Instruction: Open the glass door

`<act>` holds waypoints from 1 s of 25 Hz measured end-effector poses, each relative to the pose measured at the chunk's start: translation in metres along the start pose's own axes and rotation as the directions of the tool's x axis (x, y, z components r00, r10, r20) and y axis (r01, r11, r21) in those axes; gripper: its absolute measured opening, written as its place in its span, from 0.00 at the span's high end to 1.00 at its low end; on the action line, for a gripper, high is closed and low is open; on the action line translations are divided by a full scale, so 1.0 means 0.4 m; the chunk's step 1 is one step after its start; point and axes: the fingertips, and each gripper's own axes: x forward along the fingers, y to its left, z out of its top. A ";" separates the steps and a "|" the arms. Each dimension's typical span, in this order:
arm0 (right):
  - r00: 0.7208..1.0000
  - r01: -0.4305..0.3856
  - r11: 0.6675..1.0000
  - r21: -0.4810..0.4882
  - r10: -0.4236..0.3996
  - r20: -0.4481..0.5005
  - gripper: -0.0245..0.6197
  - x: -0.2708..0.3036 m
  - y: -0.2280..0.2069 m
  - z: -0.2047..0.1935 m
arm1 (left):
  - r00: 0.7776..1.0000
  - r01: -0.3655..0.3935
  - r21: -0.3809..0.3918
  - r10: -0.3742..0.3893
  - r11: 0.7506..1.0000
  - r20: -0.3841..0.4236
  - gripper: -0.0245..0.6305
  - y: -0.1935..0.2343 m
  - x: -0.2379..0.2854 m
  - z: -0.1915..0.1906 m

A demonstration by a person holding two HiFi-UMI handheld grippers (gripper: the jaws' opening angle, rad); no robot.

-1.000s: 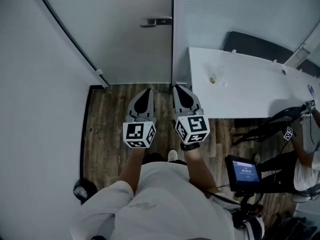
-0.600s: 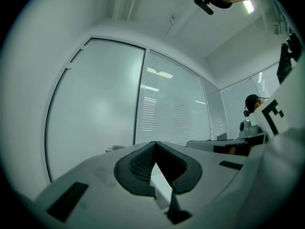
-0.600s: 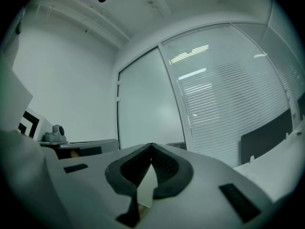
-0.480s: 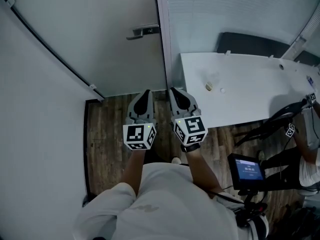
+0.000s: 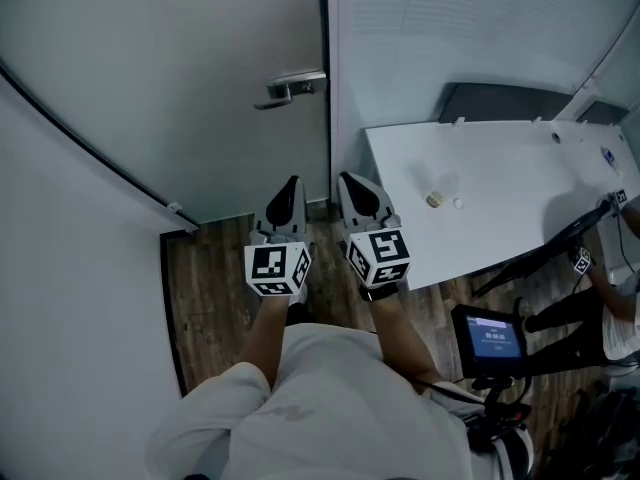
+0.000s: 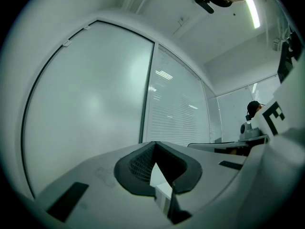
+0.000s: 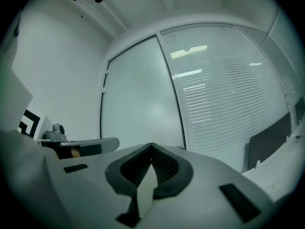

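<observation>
The frosted glass door [image 5: 200,98] stands shut ahead of me, its silver lever handle [image 5: 293,86] near the right edge by the dark frame. Both grippers point level at the door, side by side and below the handle. My left gripper [image 5: 291,186] is shut with nothing in it, and so is my right gripper [image 5: 351,181]. The left gripper view shows closed jaws [image 6: 154,145] facing the door pane [image 6: 86,109]. In the right gripper view the closed jaws [image 7: 151,147] face the same pane [image 7: 138,109]. Neither gripper touches the handle.
A glass wall with blinds [image 5: 450,28] runs right of the door. A white table [image 5: 520,178] with a small object [image 5: 435,199] stands at right, and a dark chair back [image 5: 520,103] behind it. A screen device [image 5: 488,340] and a seated person [image 5: 620,308] are at lower right. A white wall [image 5: 60,288] closes the left.
The door and its handle have come nearer and sit lower in the head view. Both grippers have edged toward the door together, staying shut and empty.
</observation>
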 end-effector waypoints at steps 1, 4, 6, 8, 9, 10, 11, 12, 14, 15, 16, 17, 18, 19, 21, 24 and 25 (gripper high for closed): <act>1.000 0.003 1.000 0.001 -0.003 0.013 0.96 -0.002 -0.001 0.010 | 1.000 0.005 0.011 -0.005 1.000 0.008 0.96 -0.002 0.003 0.013; 0.998 0.009 1.000 -0.007 -0.008 0.066 0.96 -0.007 -0.020 0.040 | 0.999 0.019 0.051 -0.021 0.999 0.046 0.96 -0.021 0.019 0.048; 0.995 0.013 1.000 -0.013 -0.011 0.095 0.96 -0.001 -0.038 0.058 | 0.998 0.029 0.080 -0.033 0.996 0.060 0.96 -0.035 0.037 0.061; 0.995 0.013 1.000 -0.019 -0.011 0.100 0.96 -0.001 -0.045 0.062 | 0.998 0.040 0.090 -0.045 0.995 0.053 0.96 -0.049 0.048 0.054; 0.995 0.012 1.000 -0.022 -0.010 0.096 0.96 -0.001 -0.046 0.060 | 0.998 0.044 0.083 -0.048 0.996 0.048 0.96 -0.051 0.053 0.045; 0.996 0.012 1.000 -0.021 -0.010 0.094 0.96 0.000 -0.047 0.059 | 0.998 0.047 0.072 -0.050 0.996 0.044 0.96 -0.049 0.061 0.037; 0.996 0.014 1.000 -0.019 -0.013 0.093 0.96 0.003 -0.050 0.060 | 0.998 0.051 0.062 -0.053 0.997 0.041 0.96 -0.044 0.071 0.033; 0.996 0.020 1.000 -0.016 -0.019 0.091 0.96 0.005 -0.054 0.061 | 0.998 0.056 0.057 -0.058 0.997 0.037 0.96 -0.040 0.079 0.030; 0.996 0.037 0.999 -0.017 -0.036 0.078 0.96 0.001 -0.067 0.056 | 0.997 0.068 0.064 -0.070 0.996 0.026 0.96 -0.042 0.084 0.022; 0.996 0.045 0.999 -0.018 -0.044 0.072 0.96 -0.003 -0.075 0.053 | 0.997 0.072 0.070 -0.074 0.995 0.022 0.96 -0.046 0.083 0.018; 0.996 0.051 0.999 -0.018 -0.049 0.071 0.96 -0.005 -0.081 0.052 | 0.997 0.076 0.075 -0.077 0.994 0.018 0.96 -0.048 0.083 0.014; 0.996 0.053 0.998 -0.019 -0.051 0.075 0.96 -0.004 -0.085 0.055 | 0.997 0.077 0.080 -0.078 0.994 0.016 0.96 -0.046 0.084 0.012; 0.996 0.051 0.999 -0.019 -0.049 0.080 0.96 -0.003 -0.083 0.057 | 0.997 0.074 0.082 -0.075 0.994 0.012 0.96 -0.041 0.083 0.009; 0.996 0.043 0.999 -0.018 -0.041 0.079 0.96 -0.002 -0.076 0.054 | 0.998 0.067 0.081 -0.067 0.994 0.003 0.96 -0.033 0.077 0.002; 0.999 0.018 1.000 -0.009 -0.018 0.050 0.96 -0.009 -0.047 0.028 | 0.999 0.043 0.072 -0.041 0.996 -0.030 0.96 -0.016 0.045 -0.023; 1.000 -0.002 1.000 0.008 0.002 0.004 0.96 -0.016 -0.014 -0.011 | 0.997 0.022 0.078 -0.015 0.997 -0.080 0.96 0.007 0.007 -0.049; 1.000 -0.005 1.000 0.014 0.005 0.001 0.96 -0.012 -0.010 -0.012 | 0.996 0.021 0.088 -0.013 0.996 -0.090 0.96 0.016 0.006 -0.049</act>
